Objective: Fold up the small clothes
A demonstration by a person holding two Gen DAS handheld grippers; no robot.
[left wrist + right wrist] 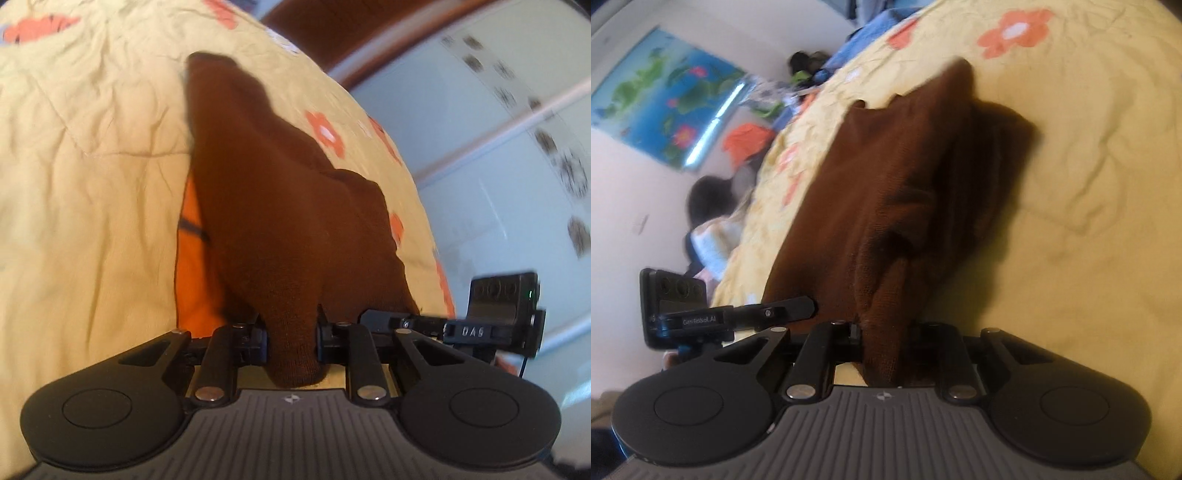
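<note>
We held a brown knit garment [280, 206] with both tools over a bed covered by a pale yellow quilt [92, 177] printed with orange flowers. Our left gripper [291, 343] was clamped on a bunched edge of the brown cloth, which passed between the two fingers and bulged out behind them toward the camera. From there the fabric stretched forward and away, narrowing to a point far up the quilt. An orange piece of cloth [192, 266] with a dark stripe lay under the garment's left side, touching it.

Our right gripper [882, 343] was likewise closed on a gathered fold of the same brown garment [908, 184], the cloth pinched between its fingers and hanging a little past them. Ahead of it the garment lay in loose folds on the quilt [1089, 184], one layer doubled over another.

In the right wrist view, a person with dark hair [713, 206] sat beside the bed at the left, and a poster of green leaves and pink flowers [665, 107] hung on the wall. Each view was blurred toward the edges.
</note>
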